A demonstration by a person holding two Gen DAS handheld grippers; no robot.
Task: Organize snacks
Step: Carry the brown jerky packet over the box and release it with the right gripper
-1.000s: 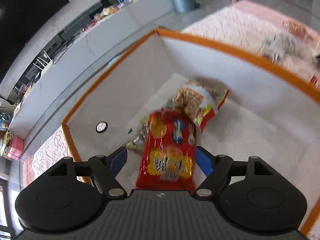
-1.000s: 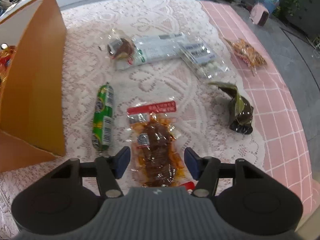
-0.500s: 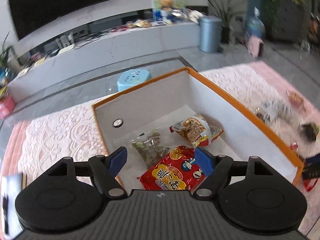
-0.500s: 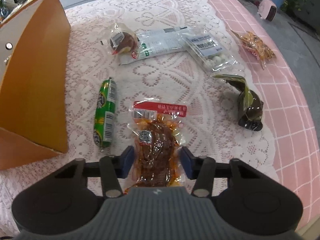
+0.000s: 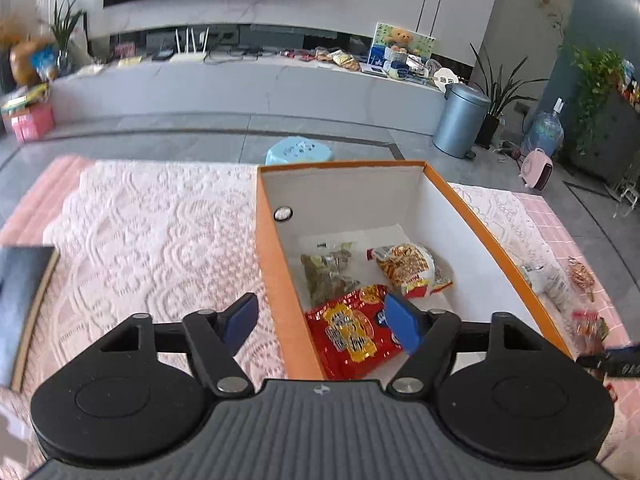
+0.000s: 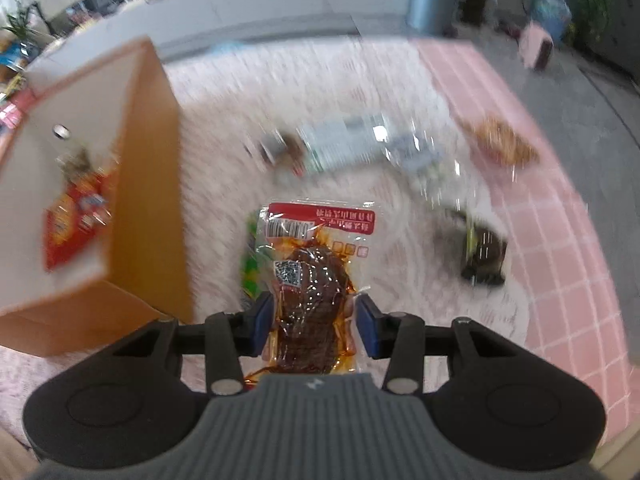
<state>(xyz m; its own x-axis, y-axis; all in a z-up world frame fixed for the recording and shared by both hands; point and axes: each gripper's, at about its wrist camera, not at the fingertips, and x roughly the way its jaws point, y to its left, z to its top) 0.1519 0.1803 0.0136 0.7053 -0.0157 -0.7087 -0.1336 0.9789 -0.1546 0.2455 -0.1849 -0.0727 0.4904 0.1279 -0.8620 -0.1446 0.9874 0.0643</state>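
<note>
- While the left gripper (image 5: 320,320) hangs with its blue fingers spread wide and nothing between them, its left finger sits over the lace cloth (image 5: 160,232) and its right finger over the orange box (image 5: 276,264).
- Ahead of that gripper, inside the box, lie three packets: a greenish clear packet (image 5: 330,274) to the left, a red snack bag (image 5: 352,334) nearest the fingers, and a red-and-yellow bag (image 5: 410,270) to the right.
- Further right, the right gripper (image 6: 315,322) has its jaws drawn narrow against a clear pouch of brown meat (image 6: 314,276), which sticks out forward past the fingertips.
- To this gripper's left stands the box; a green sausage pack (image 6: 250,268) shows just behind the pouch's left edge.
- Ahead and to its right, blurred, lie several packets on the cloth, among them a dark wrapped snack (image 6: 482,254) and an orange packet (image 6: 504,146).
</note>
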